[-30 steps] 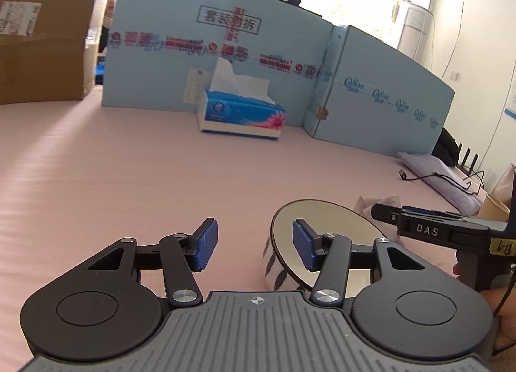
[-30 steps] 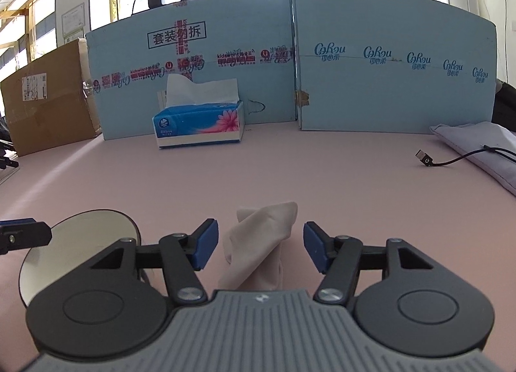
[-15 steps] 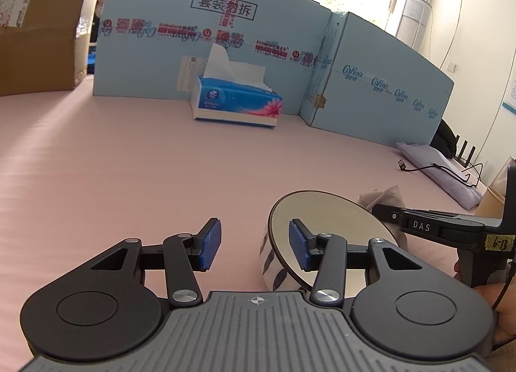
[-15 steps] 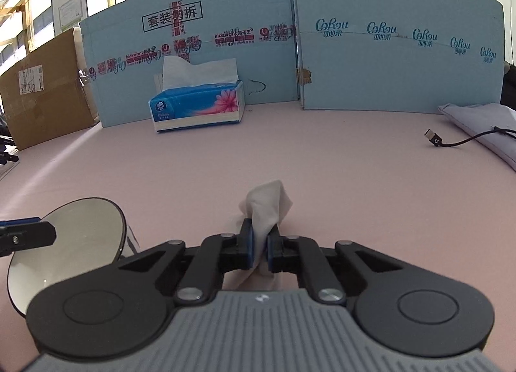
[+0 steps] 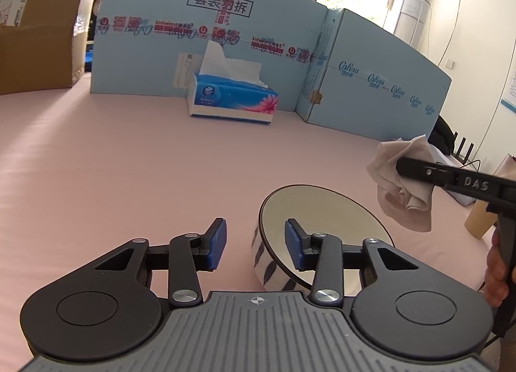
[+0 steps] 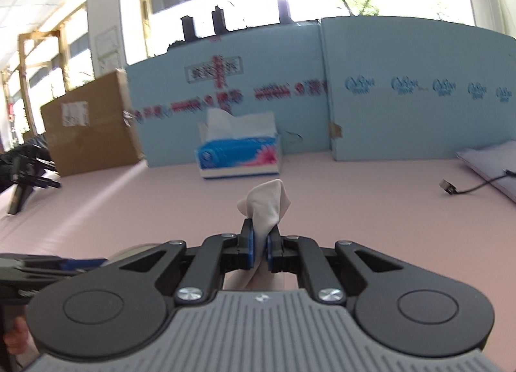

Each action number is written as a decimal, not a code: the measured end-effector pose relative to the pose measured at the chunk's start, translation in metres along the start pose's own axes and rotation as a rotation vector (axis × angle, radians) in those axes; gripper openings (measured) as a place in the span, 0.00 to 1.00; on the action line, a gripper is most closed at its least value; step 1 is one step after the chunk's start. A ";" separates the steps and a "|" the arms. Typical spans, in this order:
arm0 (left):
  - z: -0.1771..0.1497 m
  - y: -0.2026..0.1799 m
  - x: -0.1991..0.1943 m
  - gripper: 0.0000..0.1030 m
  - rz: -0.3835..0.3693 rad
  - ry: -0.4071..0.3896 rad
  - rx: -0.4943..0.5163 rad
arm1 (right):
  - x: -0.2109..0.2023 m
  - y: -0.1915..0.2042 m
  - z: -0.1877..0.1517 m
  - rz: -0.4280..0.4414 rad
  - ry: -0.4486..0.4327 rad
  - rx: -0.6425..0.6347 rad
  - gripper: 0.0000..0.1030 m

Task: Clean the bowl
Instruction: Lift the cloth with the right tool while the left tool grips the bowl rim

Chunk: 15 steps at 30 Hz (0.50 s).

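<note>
Bowl (image 5: 322,226) sits low and right of centre in the left view, its rim between the left gripper's (image 5: 254,244) closing jaws, while the right gripper (image 6: 260,251), newly clenched on the cloth (image 6: 266,207), has lifted it ready for wiping.

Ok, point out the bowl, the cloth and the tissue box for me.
bowl (image 5: 322,220): left wrist view, on its pale inside.
cloth (image 6: 267,207): right wrist view, on the bunched part above the pads.
tissue box (image 5: 232,101): left wrist view, on its blue front.
</note>
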<state>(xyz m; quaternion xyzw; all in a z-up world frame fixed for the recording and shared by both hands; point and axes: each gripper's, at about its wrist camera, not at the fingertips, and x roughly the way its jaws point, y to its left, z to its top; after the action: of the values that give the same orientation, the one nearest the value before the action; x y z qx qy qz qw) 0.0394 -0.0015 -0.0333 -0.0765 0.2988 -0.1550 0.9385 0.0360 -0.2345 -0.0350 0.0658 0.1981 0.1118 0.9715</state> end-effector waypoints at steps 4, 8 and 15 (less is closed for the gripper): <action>0.000 0.001 -0.001 0.36 -0.002 0.009 -0.013 | -0.005 0.007 0.006 0.054 -0.012 -0.005 0.08; 0.001 -0.001 0.000 0.30 -0.006 0.013 -0.005 | -0.008 0.020 0.009 0.106 -0.013 -0.043 0.08; 0.003 -0.009 0.002 0.19 0.002 0.024 0.038 | -0.001 0.036 0.007 0.170 0.031 -0.081 0.08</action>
<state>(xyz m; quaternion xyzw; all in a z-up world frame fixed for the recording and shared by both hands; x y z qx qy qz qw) 0.0409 -0.0105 -0.0299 -0.0565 0.3072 -0.1605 0.9363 0.0311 -0.2004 -0.0216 0.0413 0.2021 0.2030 0.9572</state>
